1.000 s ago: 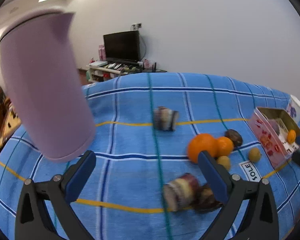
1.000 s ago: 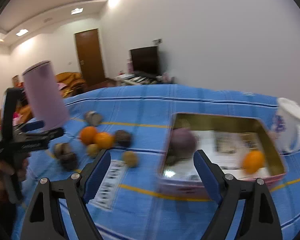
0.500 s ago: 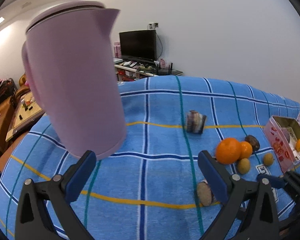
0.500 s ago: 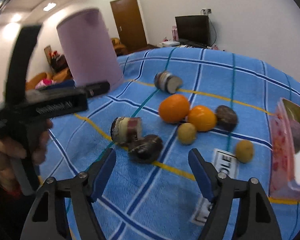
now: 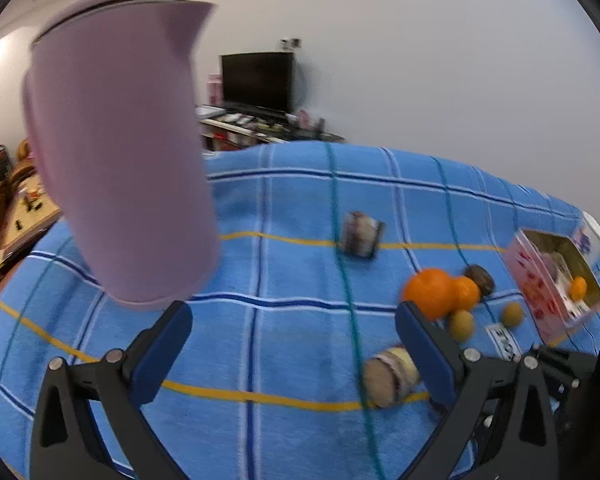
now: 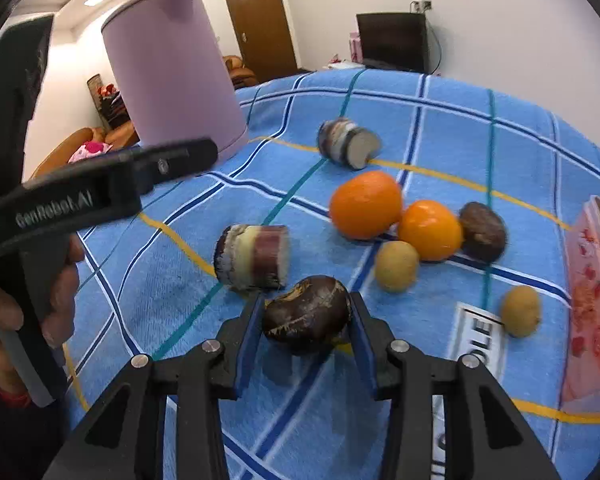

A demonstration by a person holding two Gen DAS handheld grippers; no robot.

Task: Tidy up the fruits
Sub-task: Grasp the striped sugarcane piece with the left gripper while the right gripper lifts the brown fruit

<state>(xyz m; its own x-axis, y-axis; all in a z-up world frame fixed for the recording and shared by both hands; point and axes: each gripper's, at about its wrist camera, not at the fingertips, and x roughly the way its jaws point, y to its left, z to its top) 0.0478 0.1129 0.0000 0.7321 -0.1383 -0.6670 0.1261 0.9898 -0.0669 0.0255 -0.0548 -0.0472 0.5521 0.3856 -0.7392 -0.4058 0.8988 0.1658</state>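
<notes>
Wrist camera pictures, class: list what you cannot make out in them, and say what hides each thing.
- Pink box, right wrist view: cut off by the edge, contents unseen.
- Dark fruit, right view: its underside, hidden between the closing fingers.
- Label, left view: blurred, unreadable.
- Purple jug, left view: blurred; handle unclear.

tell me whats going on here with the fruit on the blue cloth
A person is sorting fruit with a handheld tool in each hand. The right tool is closing on a dark brown chestnut-like fruit on the blue checked cloth, its pads at the fruit's sides. The left tool hangs open, empty. Oranges wait beside the pink tin.
</notes>
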